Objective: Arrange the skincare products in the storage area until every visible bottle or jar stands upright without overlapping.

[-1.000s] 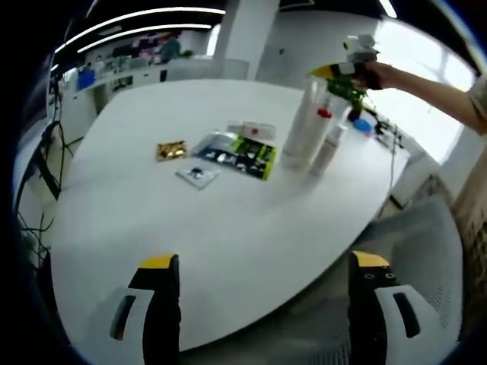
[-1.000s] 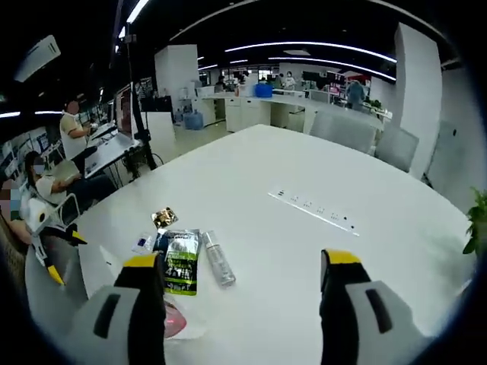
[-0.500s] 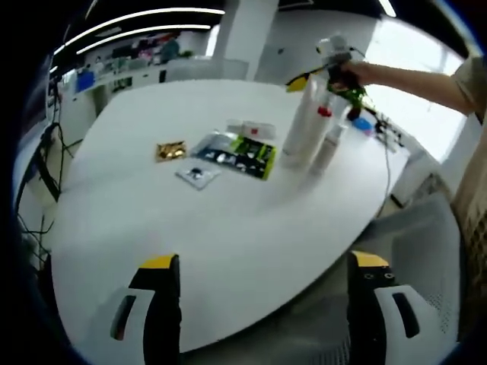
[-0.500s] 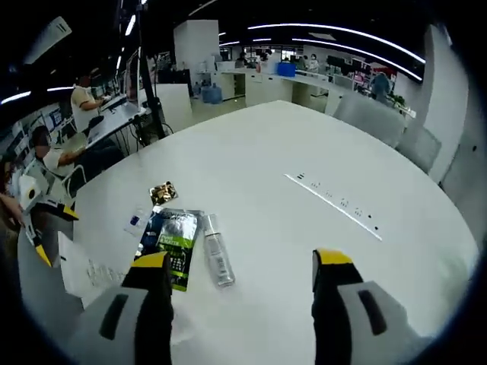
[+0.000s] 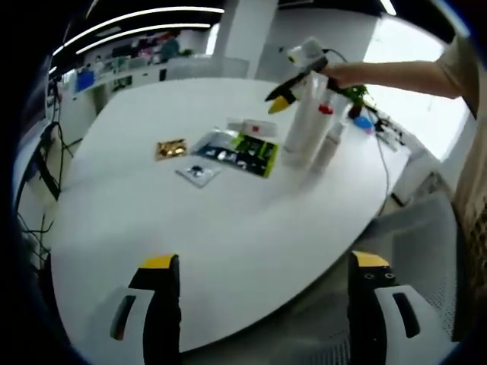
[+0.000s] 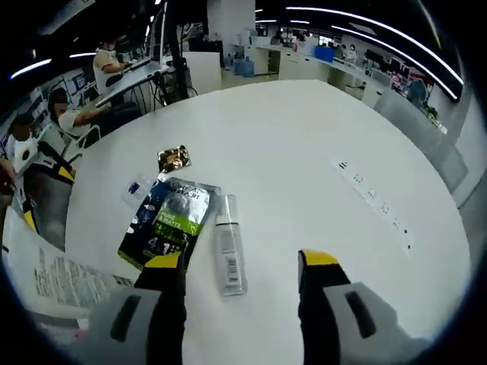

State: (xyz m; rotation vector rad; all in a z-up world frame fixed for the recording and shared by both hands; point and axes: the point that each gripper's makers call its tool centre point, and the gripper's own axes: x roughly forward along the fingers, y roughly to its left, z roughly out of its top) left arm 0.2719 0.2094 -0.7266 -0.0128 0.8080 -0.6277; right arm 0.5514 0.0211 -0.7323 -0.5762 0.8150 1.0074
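A: Left gripper view. State of the left gripper (image 5: 262,285)?
B: Jaws spread wide, nothing between them, low over the near edge of the white table (image 5: 228,228). Far ahead lie a gold sachet (image 5: 171,149), a small blue-and-white sachet (image 5: 198,174) and a green-and-black packet (image 5: 237,154). Ahead and to the right, two tall white bottles (image 5: 304,125) stand upright, just beside each other.
A: Anything above them?
B: The right gripper (image 5: 293,76), held by a person's hand (image 5: 342,74), near the bottle tops.

A: Right gripper view?
B: The right gripper's jaws are apart, empty. Between them, just ahead, closer to the left jaw, a slim clear bottle (image 6: 227,243) lies on its side. The green-and-black packet sits left of it, touching; gold sachet beyond. A white tube lies at the lower left.
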